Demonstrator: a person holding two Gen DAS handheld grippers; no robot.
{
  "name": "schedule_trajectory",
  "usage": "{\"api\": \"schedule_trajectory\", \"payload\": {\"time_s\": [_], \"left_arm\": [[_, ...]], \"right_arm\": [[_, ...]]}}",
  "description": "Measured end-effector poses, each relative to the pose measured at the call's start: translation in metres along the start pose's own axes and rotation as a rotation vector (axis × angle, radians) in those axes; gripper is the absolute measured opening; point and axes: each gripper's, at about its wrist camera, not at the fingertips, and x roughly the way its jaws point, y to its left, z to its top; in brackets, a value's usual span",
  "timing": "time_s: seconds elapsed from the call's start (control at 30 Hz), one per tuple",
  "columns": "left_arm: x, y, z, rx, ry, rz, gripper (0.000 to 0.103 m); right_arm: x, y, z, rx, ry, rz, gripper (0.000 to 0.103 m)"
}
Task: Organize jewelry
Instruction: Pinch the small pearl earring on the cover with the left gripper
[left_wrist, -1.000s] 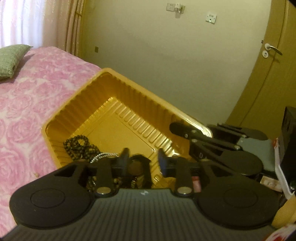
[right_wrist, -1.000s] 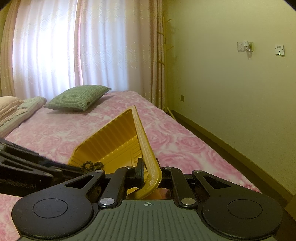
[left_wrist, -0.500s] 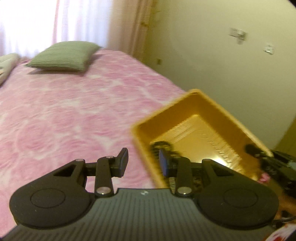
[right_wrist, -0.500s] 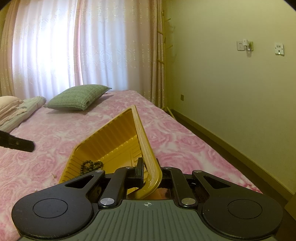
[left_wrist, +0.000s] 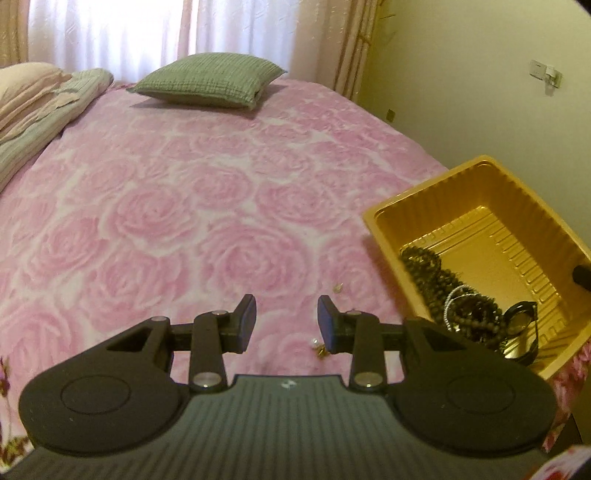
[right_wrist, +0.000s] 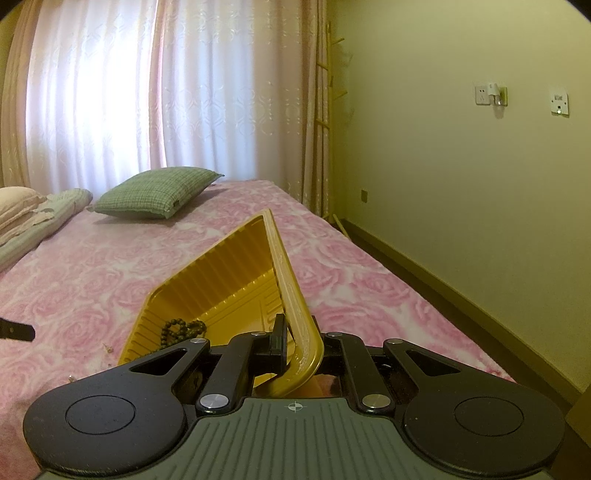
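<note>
Black plastic fingers of the right gripper (right_wrist: 300, 341) pinch the thin rim of the ribbed, glossy gold tray (left_wrist: 436, 201) at the bed's right edge. Dark bead strands (left_wrist: 439, 275), a silvery chain (left_wrist: 451, 300) and a round watch (left_wrist: 521, 325) lie heaped in its near corner. Half-parted and empty, the left gripper (left_wrist: 286, 319) hangs over the quilted pink rose bedspread (left_wrist: 207, 206), small earrings (left_wrist: 320, 347) lying just under its fingers.

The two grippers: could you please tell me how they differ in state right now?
The left gripper is open and empty, while the right gripper is shut on the tray rim. The left points at the bedspread near small loose pieces; the right steadies the tray. Both are black.
</note>
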Motion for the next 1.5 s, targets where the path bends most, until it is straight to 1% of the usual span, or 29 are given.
{"api": "schedule_trajectory", "payload": {"time_s": [0.23,0.43,0.5,0.67,0.8,1.03,1.2,1.27,1.37,1.5], "left_arm": [[0.011,-0.008,-0.011,-0.002,0.016,0.006,0.032],[0.021,-0.018,-0.017,0.029,0.030,0.038,0.032],[0.025,-0.024,-0.019,0.061,0.035,0.063,0.032],[0.035,-0.038,-0.025,0.144,0.058,0.092,0.032],[0.041,-0.045,-0.029,0.196,0.077,0.103,0.032],[0.052,-0.046,-0.026,0.171,0.147,0.042,0.032],[0.061,-0.045,-0.021,0.173,0.181,-0.030,0.032],[0.061,-0.044,-0.020,0.202,0.181,-0.070,0.032],[0.062,-0.040,-0.023,0.256,0.183,-0.103,0.032],[0.063,-0.032,-0.028,0.300,0.186,-0.119,0.032]], "right_arm": [[0.000,0.000,0.000,-0.003,0.000,-0.001,0.009],[0.000,0.000,0.000,-0.003,0.000,-0.002,0.009],[0.000,0.000,-0.001,-0.004,0.001,-0.002,0.009],[0.000,0.000,-0.001,-0.004,0.001,-0.002,0.009],[0.000,0.000,-0.001,-0.004,0.001,-0.002,0.009],[0.000,0.000,-0.001,-0.004,0.001,-0.003,0.009],[0.000,0.000,-0.001,-0.004,0.001,-0.002,0.009],[0.000,0.000,0.000,-0.005,0.002,-0.003,0.009],[0.001,-0.001,-0.001,-0.006,0.003,-0.003,0.009],[0.002,-0.002,-0.002,-0.006,0.003,-0.004,0.009]]}}
